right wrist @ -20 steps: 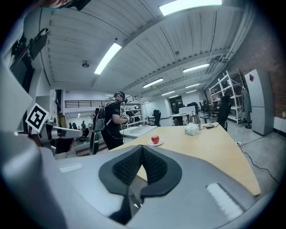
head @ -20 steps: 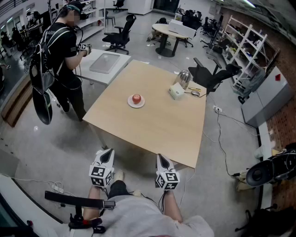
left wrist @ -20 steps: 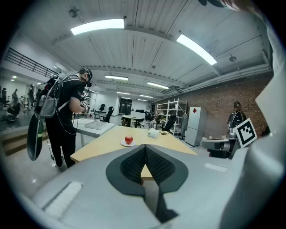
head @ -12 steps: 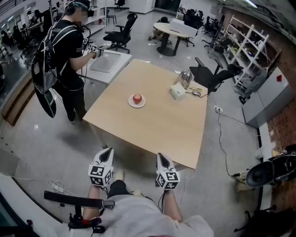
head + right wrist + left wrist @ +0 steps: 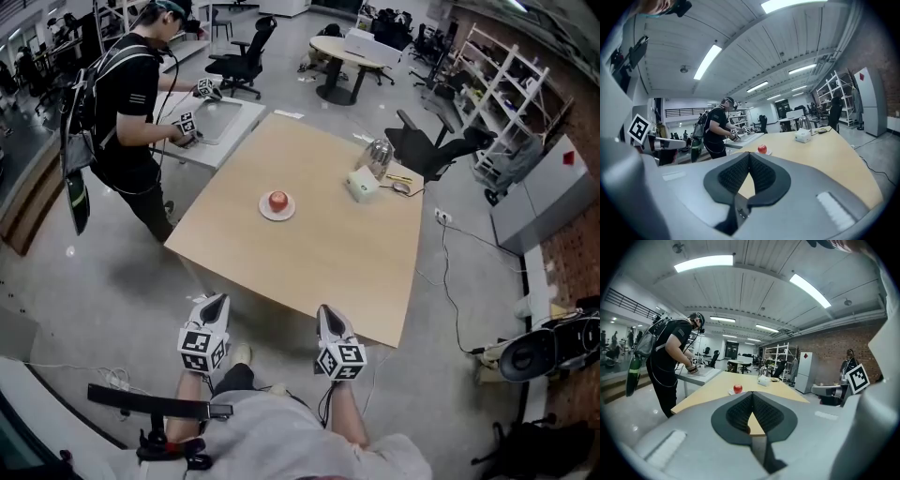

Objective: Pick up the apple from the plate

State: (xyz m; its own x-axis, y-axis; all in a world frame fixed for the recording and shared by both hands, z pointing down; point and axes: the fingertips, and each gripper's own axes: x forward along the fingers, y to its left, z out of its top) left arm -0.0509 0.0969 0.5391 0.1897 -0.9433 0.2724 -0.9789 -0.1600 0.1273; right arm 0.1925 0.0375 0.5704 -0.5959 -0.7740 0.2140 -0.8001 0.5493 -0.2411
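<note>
Red apple sits on its small white plate around the middle of the wooden table, a little toward the far left, and it looks untouched. By my reading, nothing of the pick is done yet. Both my grippers hang just off the near edge of the table, well apart from the fruit. The left gripper is clenched with nothing between its jaws, and the right gripper is likewise closed tight and empty. Everything is left to do: reach across, open the jaws, close on the apple, lift. The tabletop between the near edge and the plate is bare, so I judge the approach open. A white box and a shiny jug stand near the far right corner, well apart from the plate. Another person works at a side desk beyond the far left edge, so I would keep any sweep away from there.
</note>
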